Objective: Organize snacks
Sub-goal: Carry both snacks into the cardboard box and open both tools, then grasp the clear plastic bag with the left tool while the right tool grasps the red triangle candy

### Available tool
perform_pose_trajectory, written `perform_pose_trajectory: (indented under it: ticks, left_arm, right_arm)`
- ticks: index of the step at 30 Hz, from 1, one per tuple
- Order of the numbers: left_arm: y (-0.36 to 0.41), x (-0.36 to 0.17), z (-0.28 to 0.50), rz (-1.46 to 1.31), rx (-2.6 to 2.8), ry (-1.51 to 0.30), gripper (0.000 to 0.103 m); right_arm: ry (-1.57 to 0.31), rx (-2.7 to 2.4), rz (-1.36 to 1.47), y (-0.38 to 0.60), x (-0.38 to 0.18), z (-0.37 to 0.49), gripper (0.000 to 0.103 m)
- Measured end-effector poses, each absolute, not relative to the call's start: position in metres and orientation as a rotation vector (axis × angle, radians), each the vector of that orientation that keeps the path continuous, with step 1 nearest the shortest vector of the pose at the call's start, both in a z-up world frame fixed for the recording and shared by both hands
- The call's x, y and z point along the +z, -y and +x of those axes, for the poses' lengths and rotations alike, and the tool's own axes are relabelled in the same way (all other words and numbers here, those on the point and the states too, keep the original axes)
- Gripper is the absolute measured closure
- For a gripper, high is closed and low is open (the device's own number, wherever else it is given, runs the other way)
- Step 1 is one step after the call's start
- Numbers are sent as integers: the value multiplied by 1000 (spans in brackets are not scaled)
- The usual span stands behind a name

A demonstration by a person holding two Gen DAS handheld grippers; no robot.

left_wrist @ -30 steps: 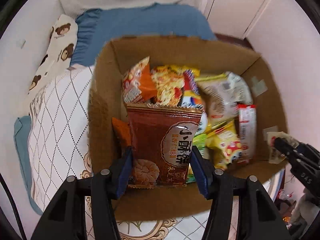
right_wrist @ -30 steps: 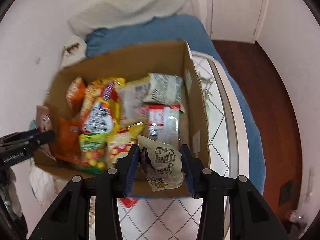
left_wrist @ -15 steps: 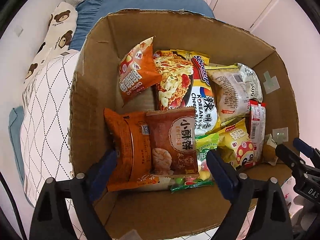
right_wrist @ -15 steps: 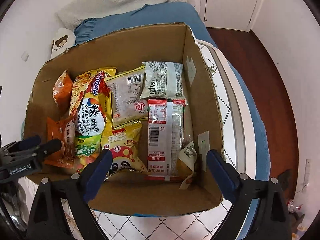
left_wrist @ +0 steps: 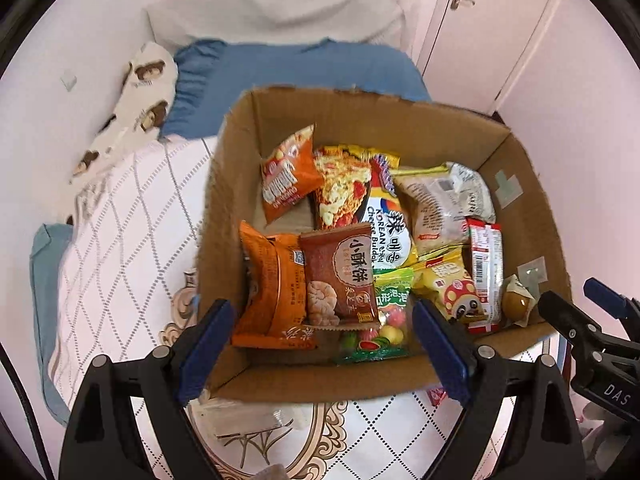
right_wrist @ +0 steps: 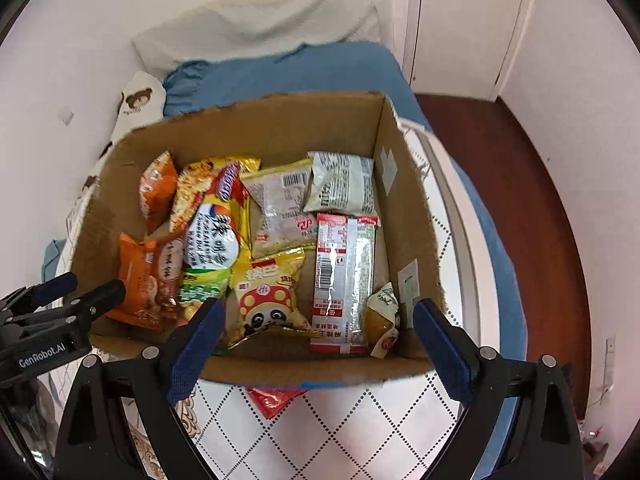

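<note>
An open cardboard box (left_wrist: 416,132) (right_wrist: 280,128) stands on the bed and holds several snack packs. A brown biscuit pack (left_wrist: 340,276) lies at its front left beside an orange pack (left_wrist: 272,288). A small cream pack (right_wrist: 384,316) with a yellow snack leans in the front right corner, also visible in the left wrist view (left_wrist: 516,300). My left gripper (left_wrist: 322,344) is open and empty above the box's near edge. My right gripper (right_wrist: 316,340) is open and empty above the near edge too.
A clear wrapper (left_wrist: 248,420) and a red packet (right_wrist: 272,400) lie on the diamond-pattern quilt (left_wrist: 120,240) in front of the box. A blue pillow (left_wrist: 288,72) and a bear-print pillow (left_wrist: 132,104) lie behind. A wooden floor (right_wrist: 532,184) and door are at the right.
Both grippers opened and let their packs drop into the box: the brown biscuit pack at the left, the cream pack at the right corner. Both grippers then pulled back a little.
</note>
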State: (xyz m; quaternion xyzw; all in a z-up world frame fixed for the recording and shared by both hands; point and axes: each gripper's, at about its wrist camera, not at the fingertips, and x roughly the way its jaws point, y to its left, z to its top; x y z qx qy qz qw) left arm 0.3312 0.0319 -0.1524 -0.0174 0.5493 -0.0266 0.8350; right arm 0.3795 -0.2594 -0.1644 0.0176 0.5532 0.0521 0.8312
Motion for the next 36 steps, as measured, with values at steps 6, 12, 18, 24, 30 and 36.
perform_pose_trajectory:
  ticks: [6,12,18,24,30,36]
  left_arm:
    - [-28,-122,300,-25,-81,-1080,12]
    - [-24,-91,266,-14,-101,-993,12]
    - [-24,-65,240,-23,-110,-925,12]
    - [-22,-48,220,-28,-117,-860,12]
    - [-26,-73,210,-36,-84,-896,12]
    - [-52,-158,206,-6,36,-1053,12]
  right_arm:
    - [-1079,110,23,257,-134,351,6]
    - [-989,108,14,260,-98,319,6]
    - [-912,104,23,265,-66,285,6]
    - [-870,112,57,273,-45,264,6]
    - [-926,124,90,282,-66,256,3]
    - [-1098,172,138,280,-157,261,3]
